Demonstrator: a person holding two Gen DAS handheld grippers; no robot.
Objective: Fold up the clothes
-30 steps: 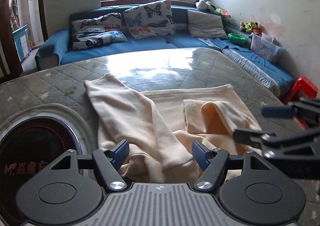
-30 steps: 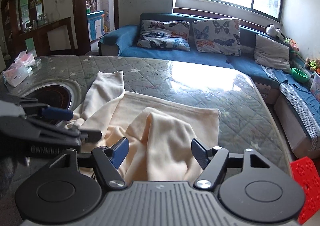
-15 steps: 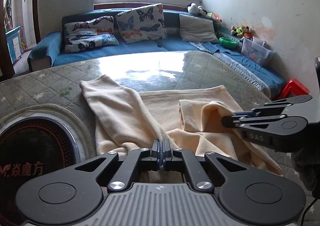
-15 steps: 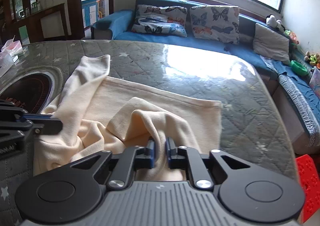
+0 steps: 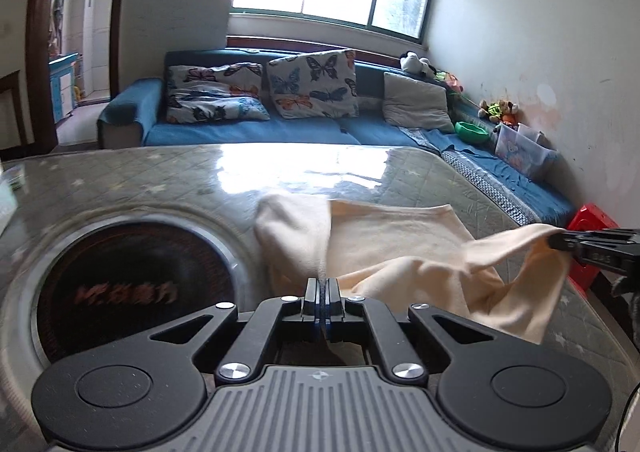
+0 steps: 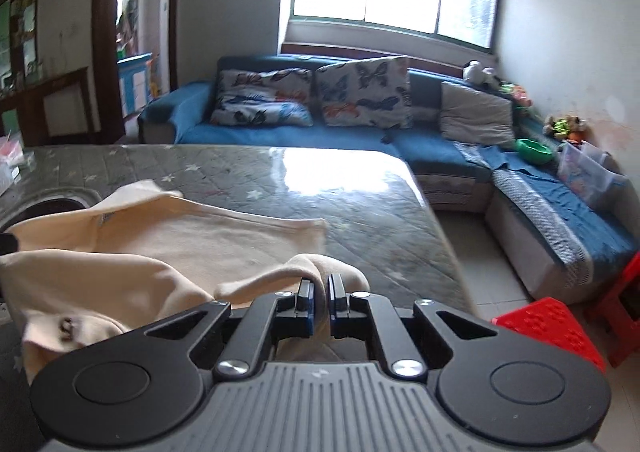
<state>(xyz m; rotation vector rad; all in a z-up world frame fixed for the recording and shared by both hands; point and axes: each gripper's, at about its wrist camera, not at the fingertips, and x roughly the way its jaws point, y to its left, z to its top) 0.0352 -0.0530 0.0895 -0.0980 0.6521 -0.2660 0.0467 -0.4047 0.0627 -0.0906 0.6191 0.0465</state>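
Observation:
A cream long-sleeved garment [image 5: 400, 244] lies partly on the quilted table [image 5: 160, 180]. My left gripper [image 5: 322, 292] is shut on its near edge and holds it lifted. My right gripper [image 6: 319, 298] is shut on another fold of the same garment [image 6: 168, 244]. It also shows at the right of the left wrist view [image 5: 560, 241], pulling a corner of the cloth up and to the right. The cloth hangs stretched between the two grippers, its far part resting on the table.
A round dark cooktop [image 5: 132, 284] is set into the table at the left. A blue sofa [image 5: 280, 128] with butterfly cushions stands behind the table. A red stool [image 6: 552, 320] stands on the floor to the right. A tissue pack [image 6: 12, 156] lies at the table's far left.
Both grippers went from open to shut on the garment's near edge, then lifted it and drew it up and apart. The cloth has left its flat heap and now hangs between them.

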